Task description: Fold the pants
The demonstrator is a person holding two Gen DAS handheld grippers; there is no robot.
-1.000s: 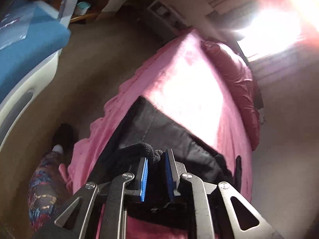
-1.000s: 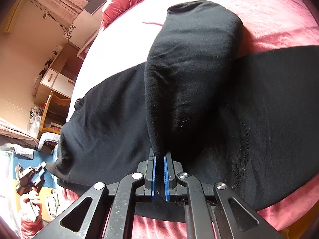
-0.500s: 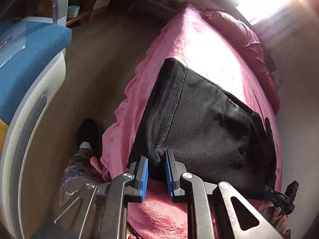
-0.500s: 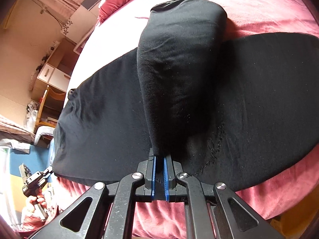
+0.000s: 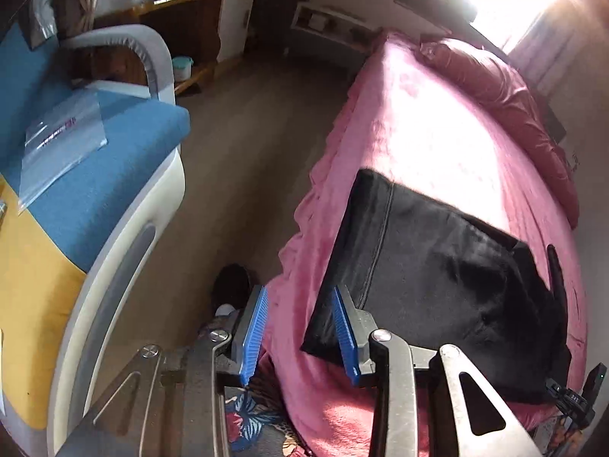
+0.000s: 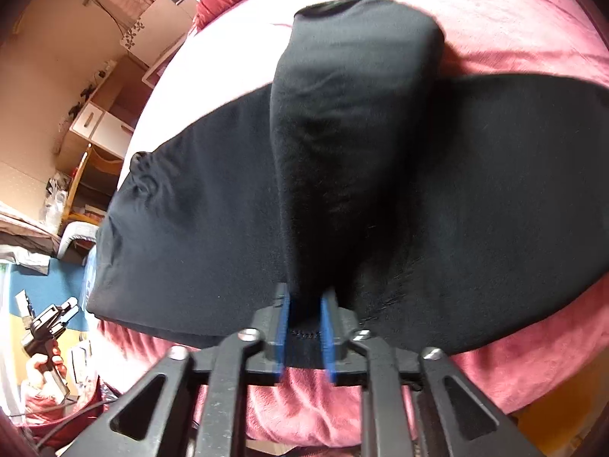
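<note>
the black pants (image 5: 437,278) lay spread across the pink bed (image 5: 418,133), near its foot end and reaching to the side edge where the cover hung in ruffles toward the floor (image 5: 247,144).

in the left wrist view the left claw (image 5: 298,335) stood wide, its blue pads (image 5: 253,333) apart and holding nothing. one pad sat over the bed's edge, the other just in front of the pants' near corner; whether that pad touched the cloth could not be told. a stitched seam ran along the pants close to that edge.

in the right wrist view the right claw (image 6: 304,327) had its blue pads a little apart with a fold of the pants (image 6: 354,144) between them. whether the pads pressed the cloth or merely flanked it could not be told, since the picture was blurred there. that fold rose from the claw as a raised hump over the flat part of the garment, which stretched to both sides across the bed (image 6: 514,19).

a red pillow (image 5: 506,87) lay along the bed's far side. a sofa with a blue and yellow seat (image 5: 95,198) stood across the floor from the bed, with a clear plastic bag (image 5: 61,141) lying on the blue part.
</note>
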